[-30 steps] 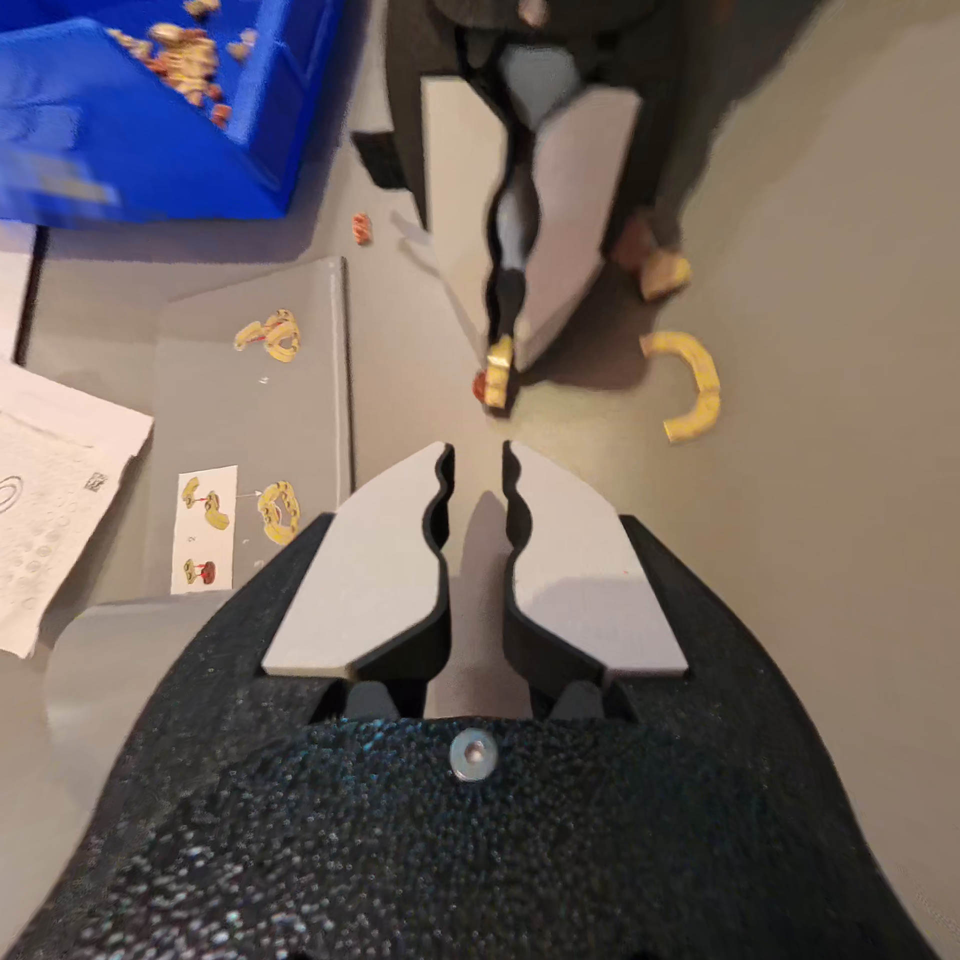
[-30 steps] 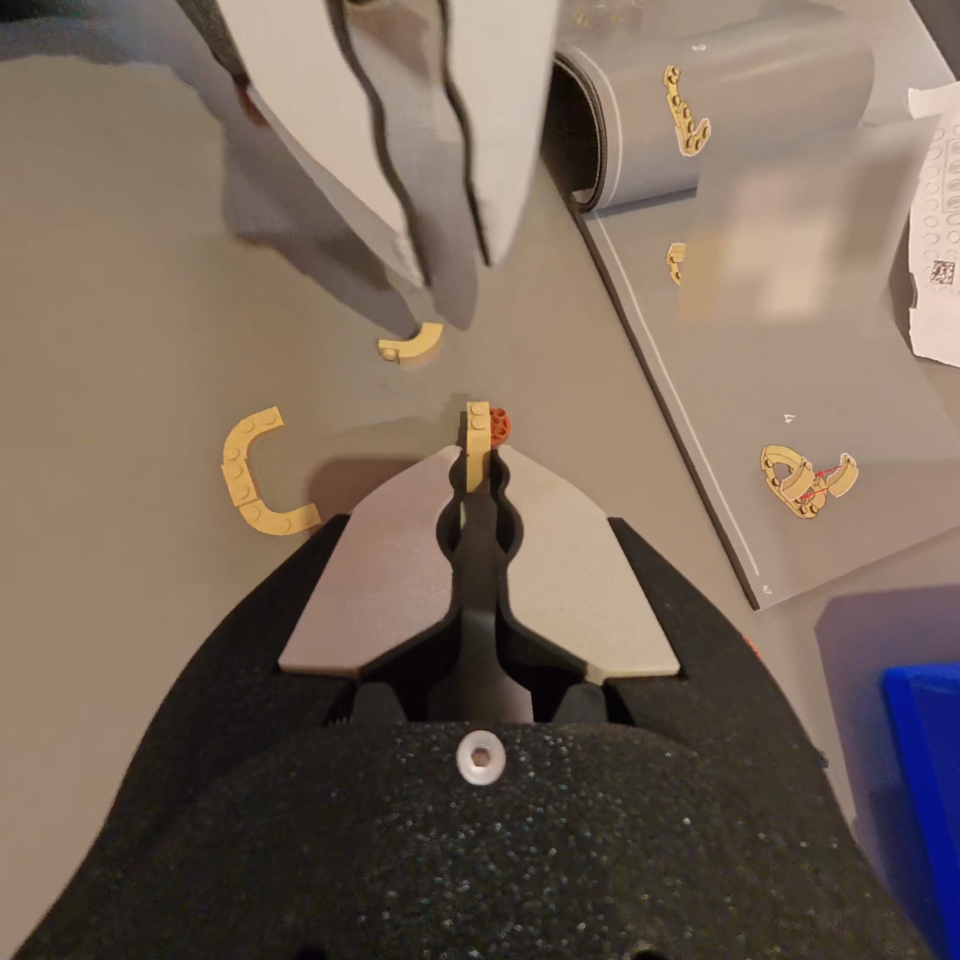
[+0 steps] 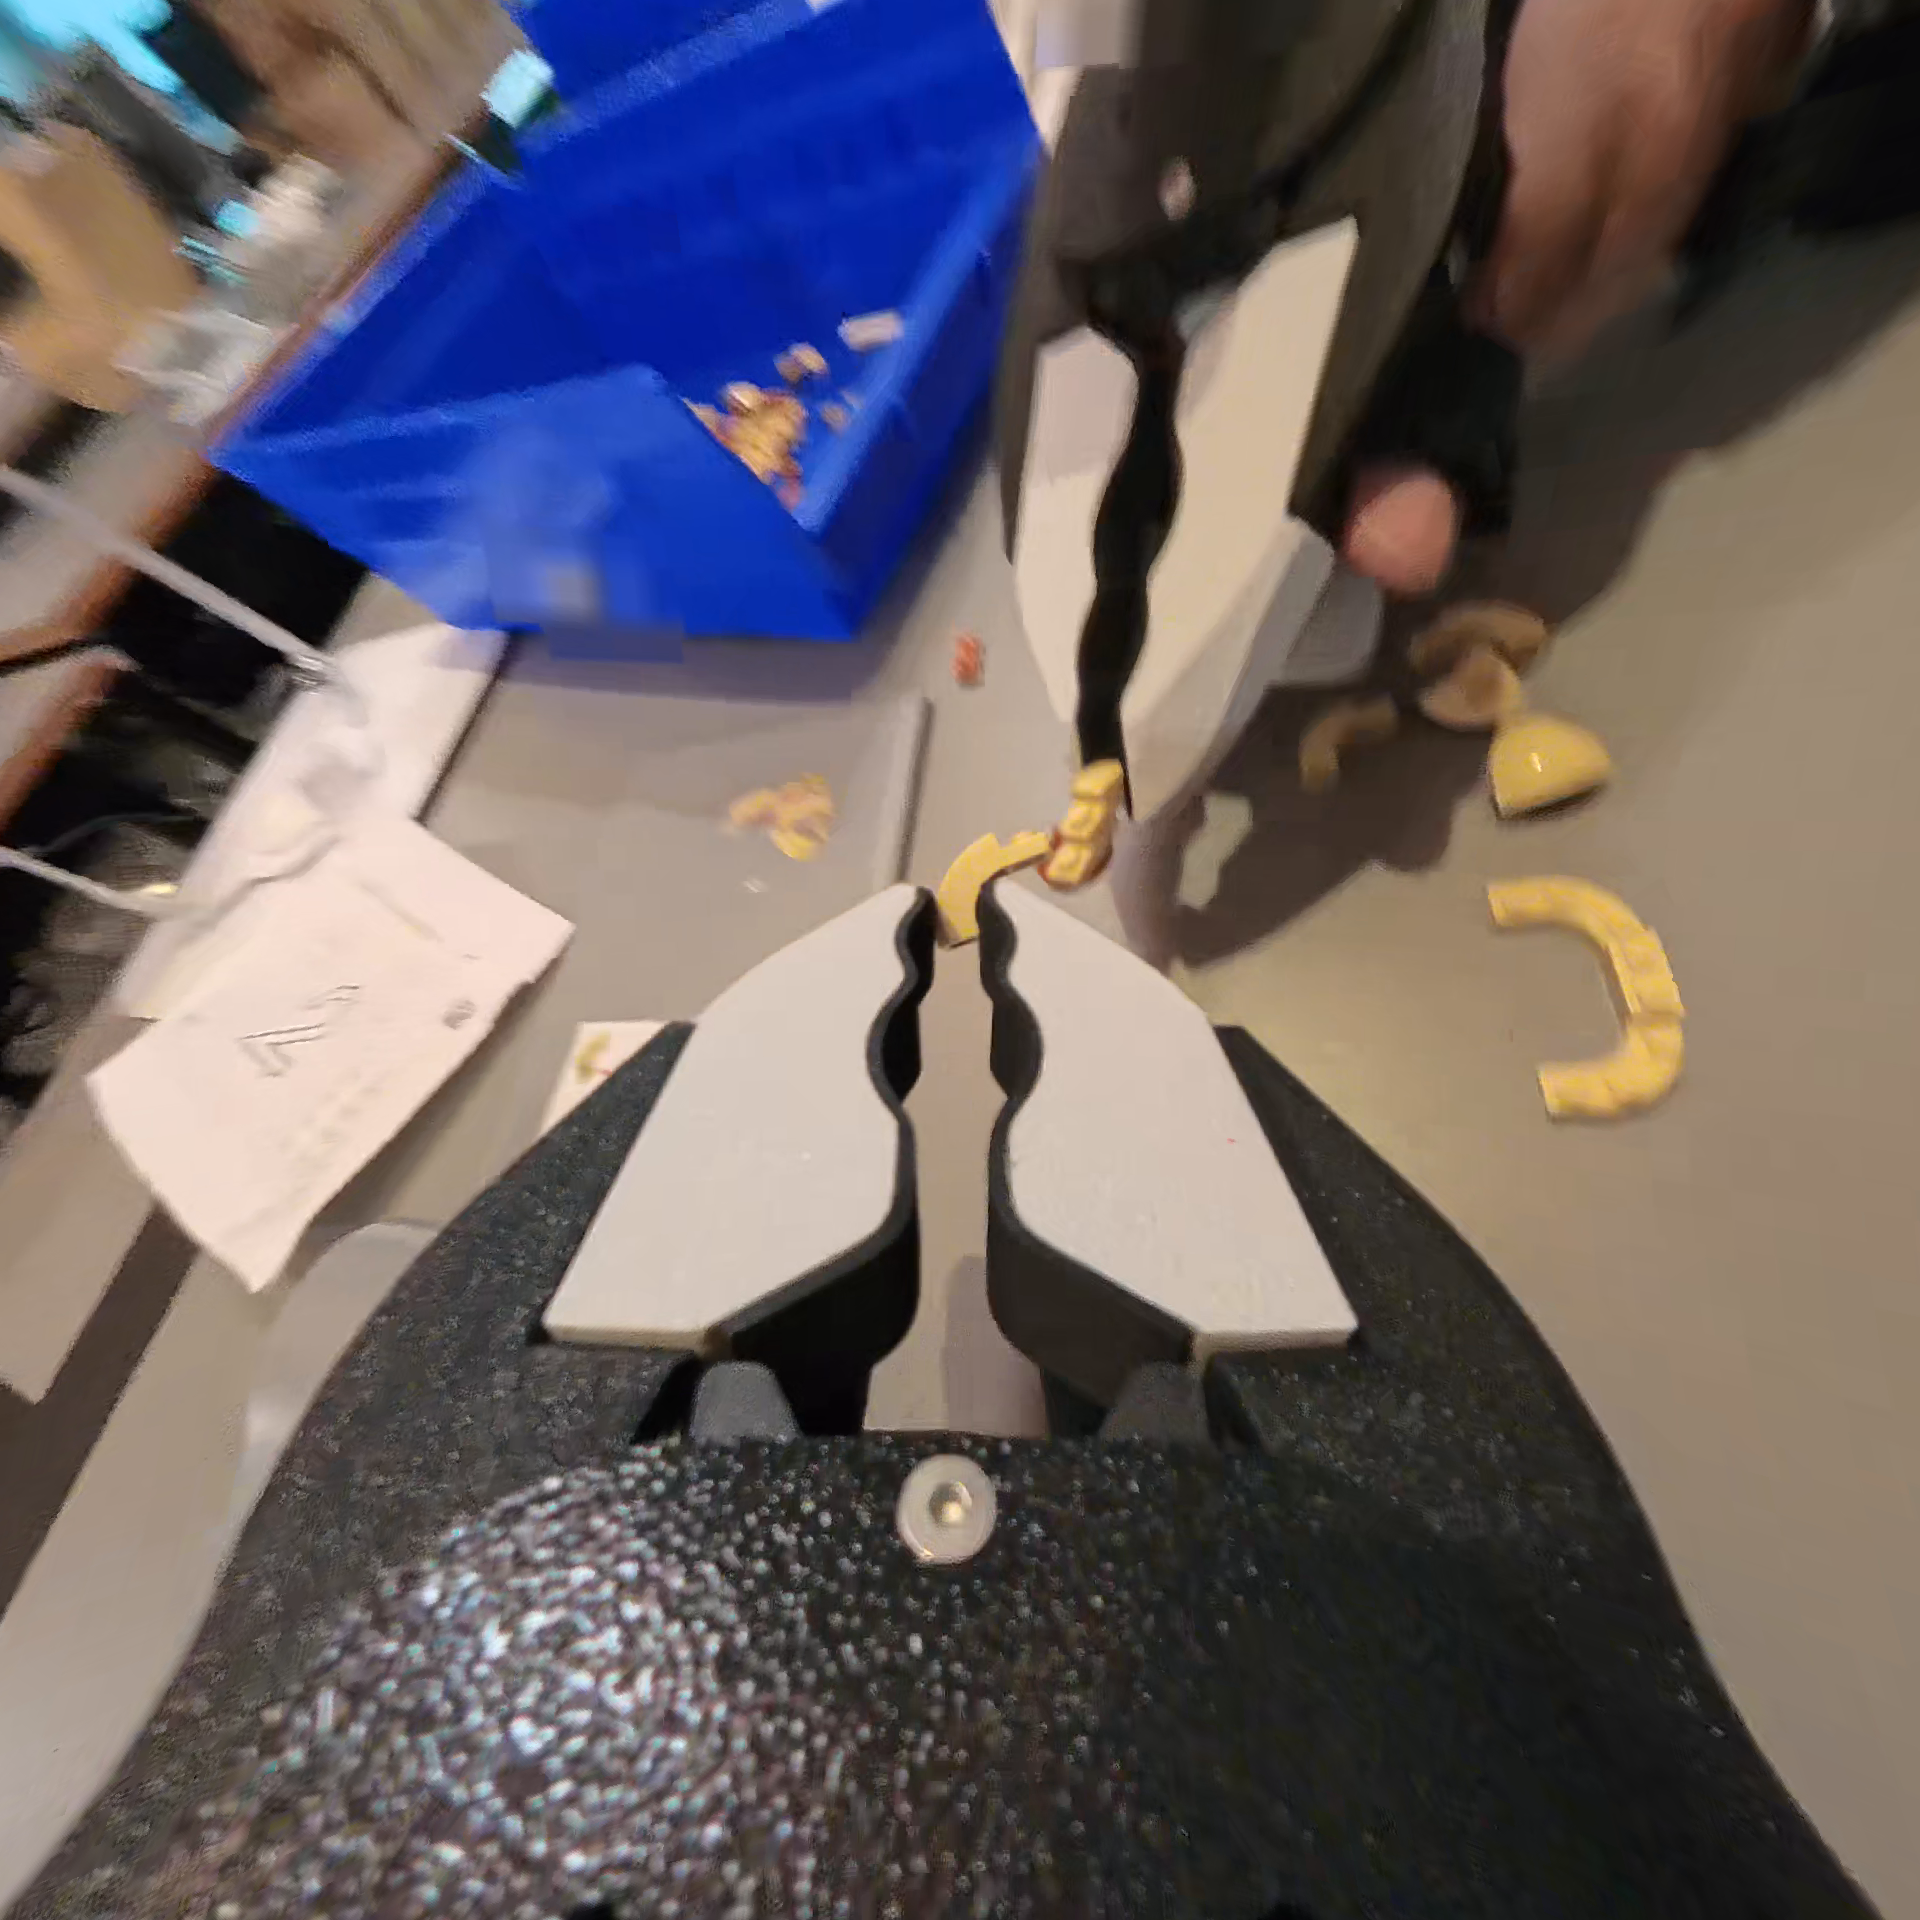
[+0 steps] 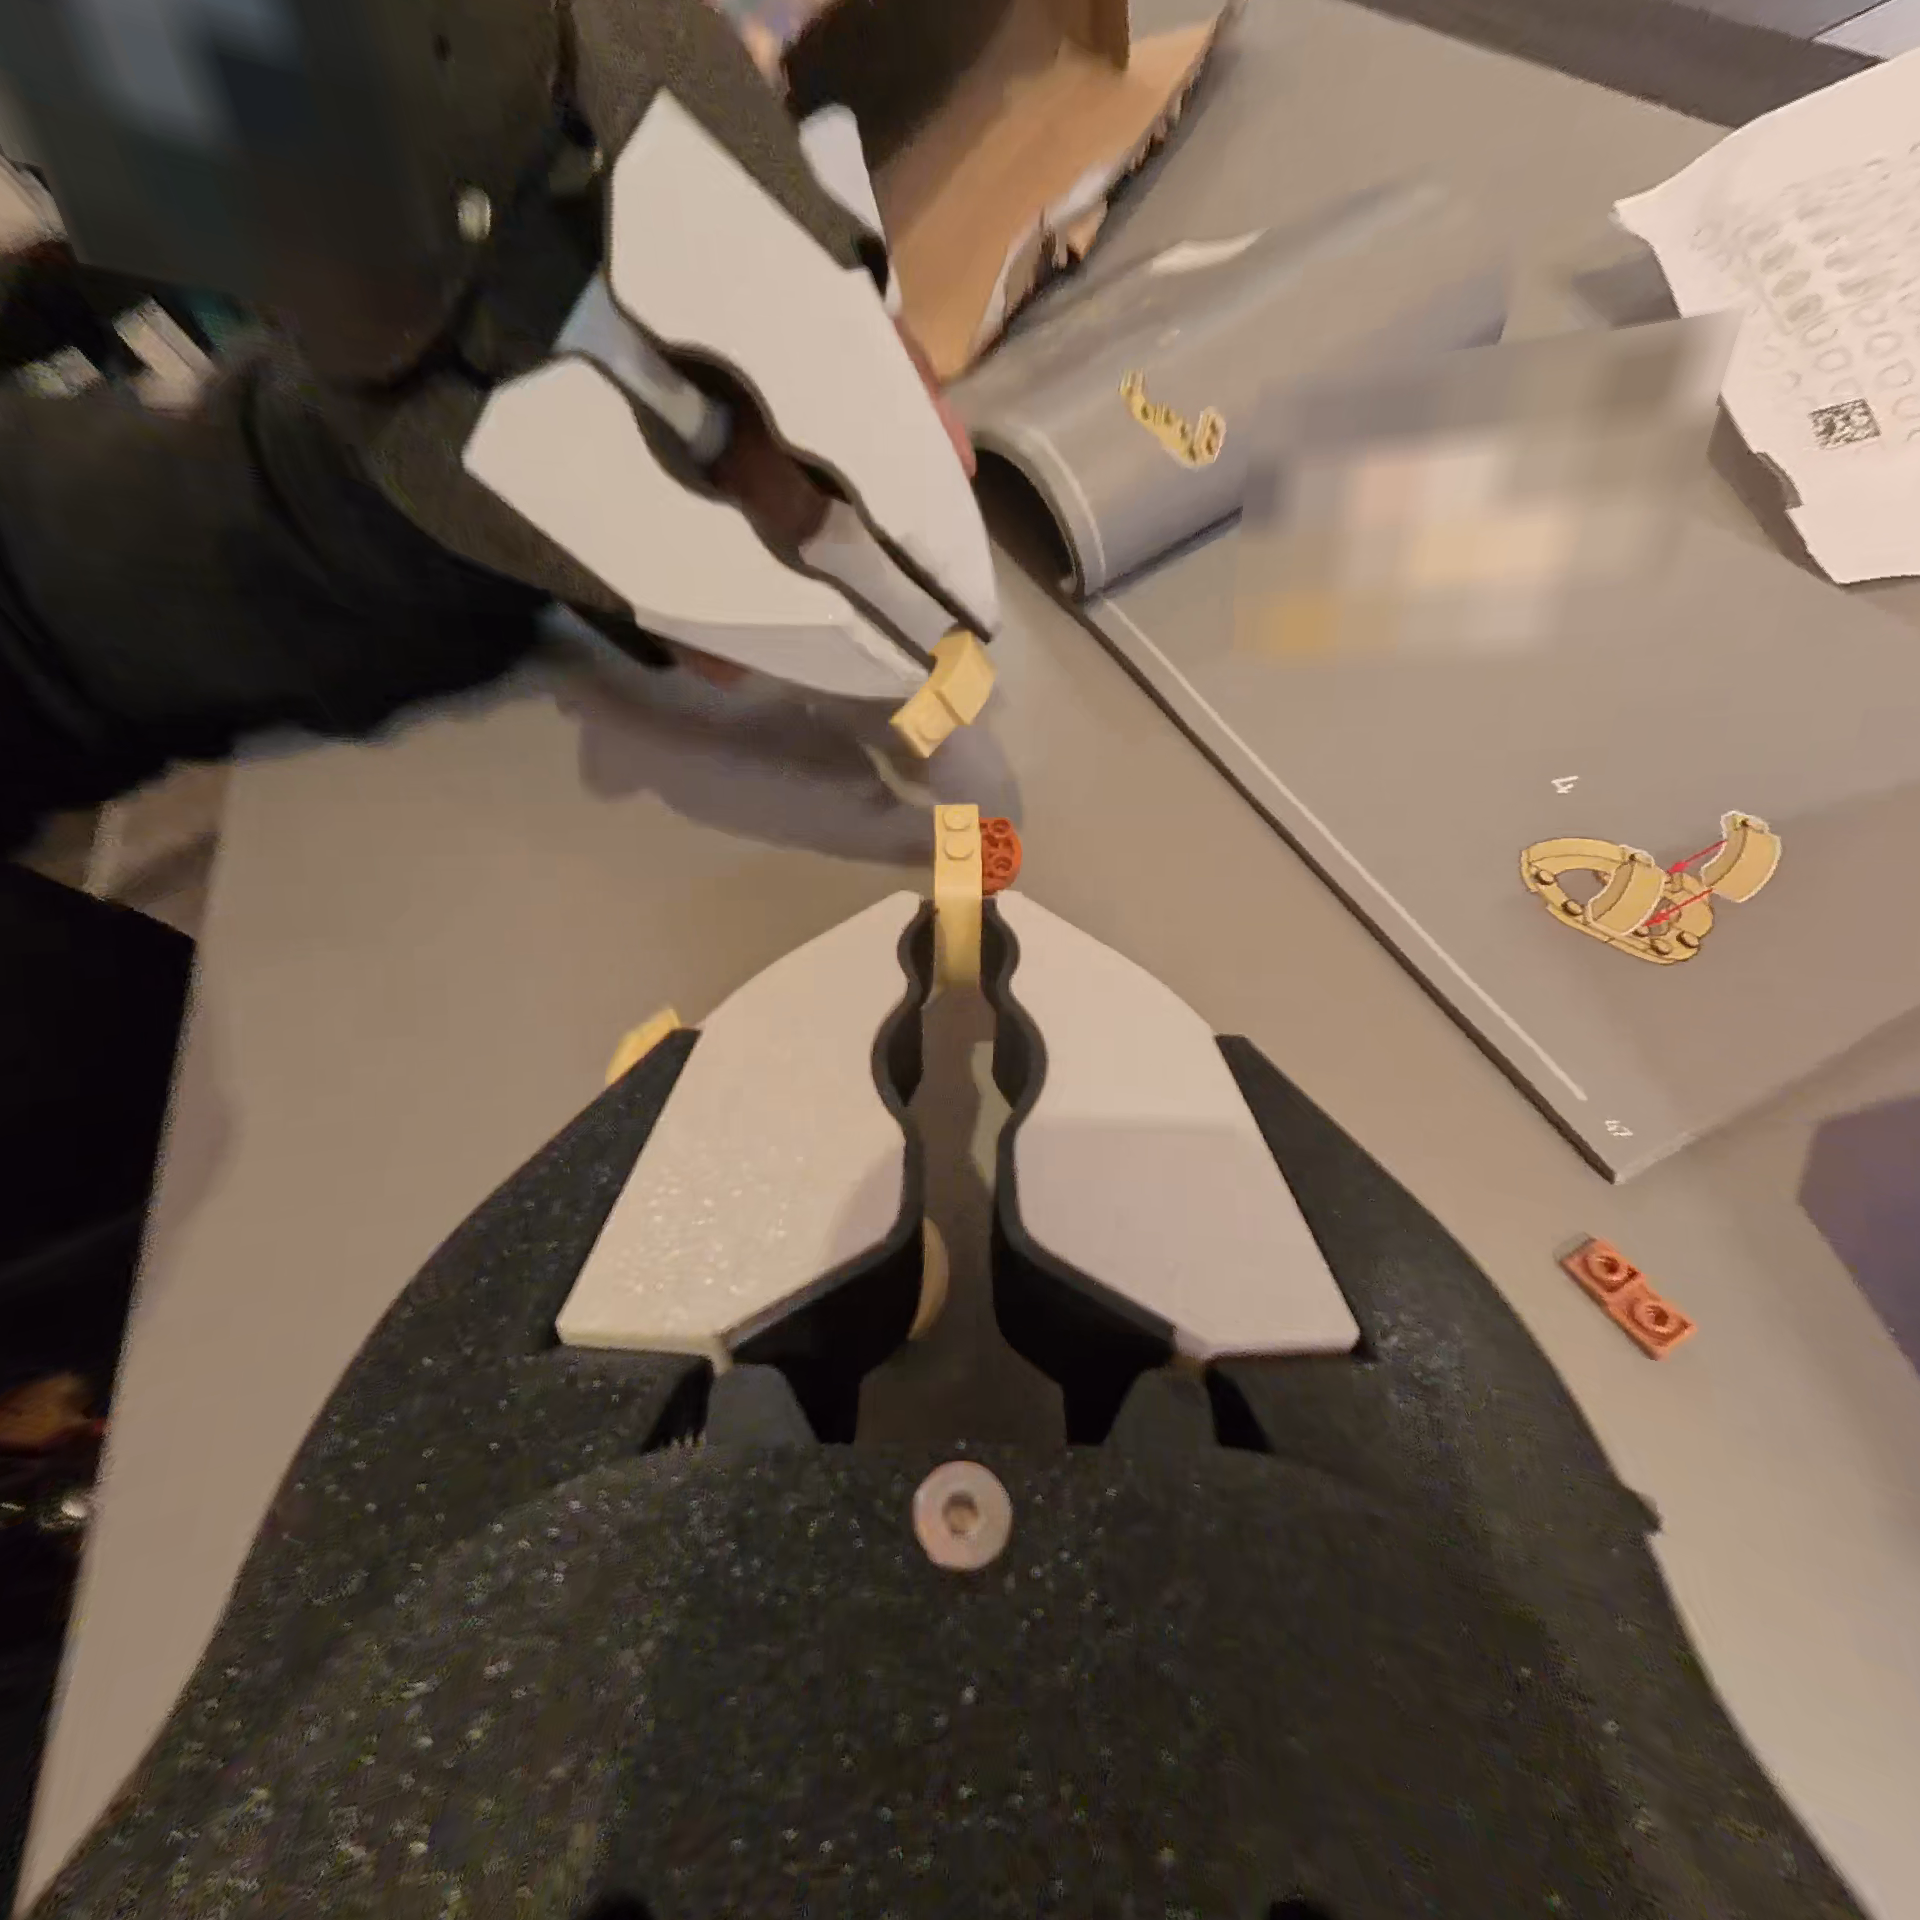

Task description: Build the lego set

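Note:
My left gripper is shut on a small tan curved piece, held above the grey table. It also shows in the right wrist view at upper left, with that piece at its tips. My right gripper is shut on a tan curved piece with a small reddish-brown round piece on its side. In the left wrist view the right gripper holds that assembly just beyond my left piece; the two look close or touching. A larger tan arch lies on the table to the right.
A blue bin with several small pieces stands at the back left. An open grey instruction booklet and white paper sheets lie beside it. A reddish-brown flat plate and a tan dome piece lie loose. A cardboard box stands behind. Left tips to right tips: about 4 cm.
My left gripper was open over the table; it has shut on the small tan curved piece, lifted it and brought it up to the piece in my right gripper.

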Demonstrator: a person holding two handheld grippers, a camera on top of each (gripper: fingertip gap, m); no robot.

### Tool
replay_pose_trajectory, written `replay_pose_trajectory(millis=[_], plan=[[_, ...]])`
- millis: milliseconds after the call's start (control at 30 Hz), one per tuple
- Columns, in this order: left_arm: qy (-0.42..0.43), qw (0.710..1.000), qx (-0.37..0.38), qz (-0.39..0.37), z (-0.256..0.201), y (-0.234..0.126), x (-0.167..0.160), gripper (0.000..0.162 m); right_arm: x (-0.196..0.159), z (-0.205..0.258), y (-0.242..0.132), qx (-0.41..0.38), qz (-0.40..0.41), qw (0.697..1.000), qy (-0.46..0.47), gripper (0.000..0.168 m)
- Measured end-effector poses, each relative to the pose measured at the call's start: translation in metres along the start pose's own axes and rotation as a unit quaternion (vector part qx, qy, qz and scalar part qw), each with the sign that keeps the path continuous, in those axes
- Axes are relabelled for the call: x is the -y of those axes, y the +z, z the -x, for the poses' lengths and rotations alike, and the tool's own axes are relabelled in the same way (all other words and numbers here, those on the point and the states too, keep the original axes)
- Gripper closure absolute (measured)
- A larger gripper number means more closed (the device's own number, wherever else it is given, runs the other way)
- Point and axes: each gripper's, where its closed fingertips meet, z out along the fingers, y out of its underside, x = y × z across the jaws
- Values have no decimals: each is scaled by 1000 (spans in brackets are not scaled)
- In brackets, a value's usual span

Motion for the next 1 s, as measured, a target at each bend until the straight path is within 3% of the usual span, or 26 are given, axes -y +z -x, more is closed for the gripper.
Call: replay_pose_trajectory(millis=[200,367,567,1000], plan=[[26,994,103,11,8,7,6,155,3,-5,-2,10,-21,996,90,160],[17,990,137,17,11,11,0,154,6,-3,-3,47,-36,983,172,161],[7,990,140,31,8,17,-7,154,4,-7,-3,66,-41,967,244,161],[-58,984,131,102,1,27,-31,154,-11,-16,7,51,4,954,297,161]])
